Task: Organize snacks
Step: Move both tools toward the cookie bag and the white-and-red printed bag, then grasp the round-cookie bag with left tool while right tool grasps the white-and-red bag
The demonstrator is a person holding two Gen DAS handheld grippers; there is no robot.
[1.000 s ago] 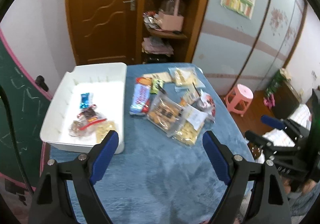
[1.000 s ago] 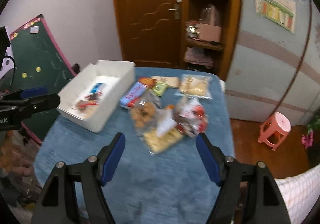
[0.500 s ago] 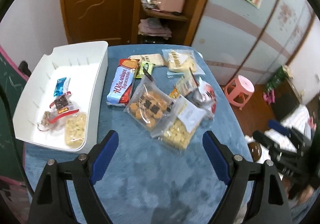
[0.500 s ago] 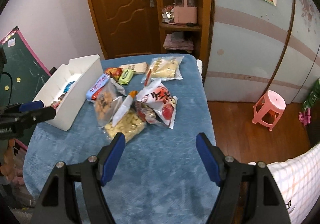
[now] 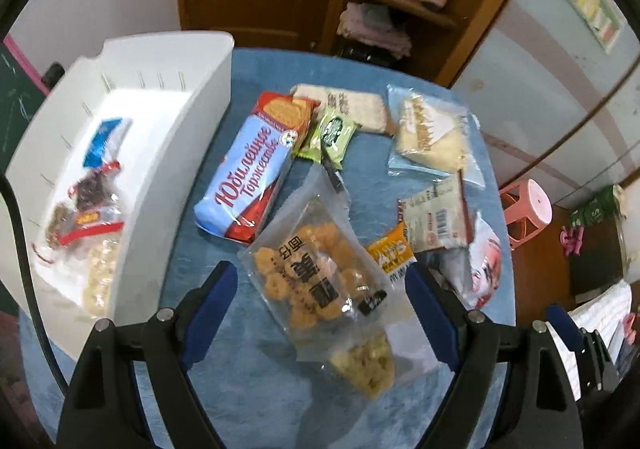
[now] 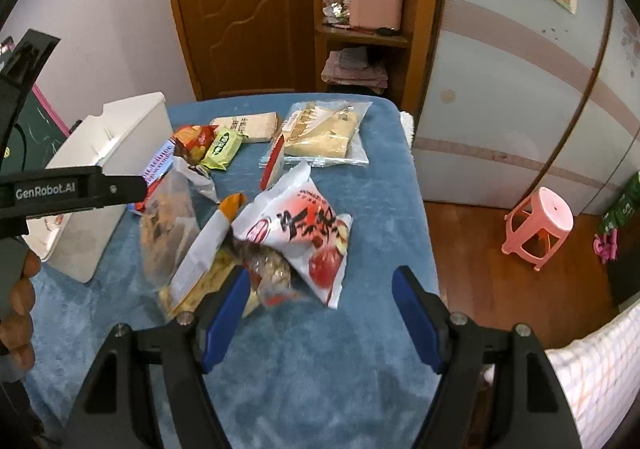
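Left tongs (image 5: pixel 320 313) were held open above the clear cookie bag (image 5: pixel 316 281), low centre of the left view, nothing gripped. Right tongs (image 6: pixel 320 309) were open too, over the red-white bag (image 6: pixel 304 233) mid-frame, empty. Loose snacks were piled on the blue desk (image 5: pixel 240 345); the white bin (image 5: pixel 160 177) with a few packs sat at frame left. Likely step: picking a bag for the bin. One bag should be taken by its flat edge, clear of the overlapping packs, and squeezed gently so cookies are not crushed.
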